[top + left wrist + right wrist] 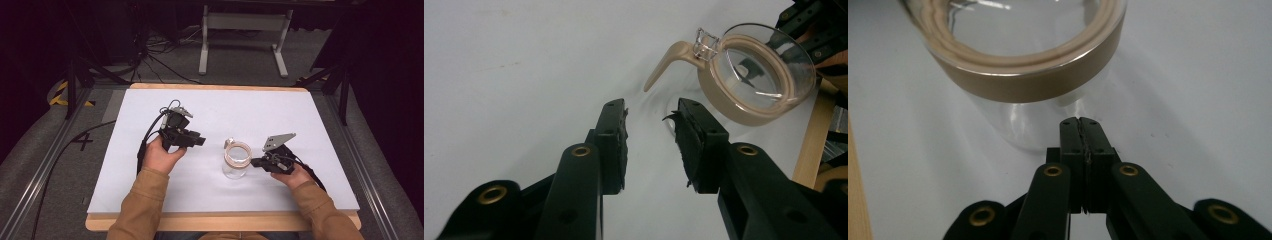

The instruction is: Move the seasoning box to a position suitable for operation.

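- Glass jar: stands upright near the middle of the white table, slightly toward the person's side. A tan band rings its open mouth, and a tan handle with a small wire clasp juts from the rim on the far side.
- Axis: the jar's long axis is vertical; the mouth faces up and nothing can be seen inside it.
- Right gripper: lies just beside the jar on its right, level with the clear wall below the tan band. Its fingers are pressed together with nothing between them, the tips very near the glass; contact cannot be confirmed.
- Left gripper: held to the jar's left and a little farther back, clearly apart from it. Its fingers stand apart and empty, pointing toward the jar, with the handle ahead of them and to one side.
- Deciding relation: the jar sits between the two hands, the right one nearer. Judged from this, the right gripper is placed to steady or nudge the wall, while the left, already spread, has the reach toward handle or rim.
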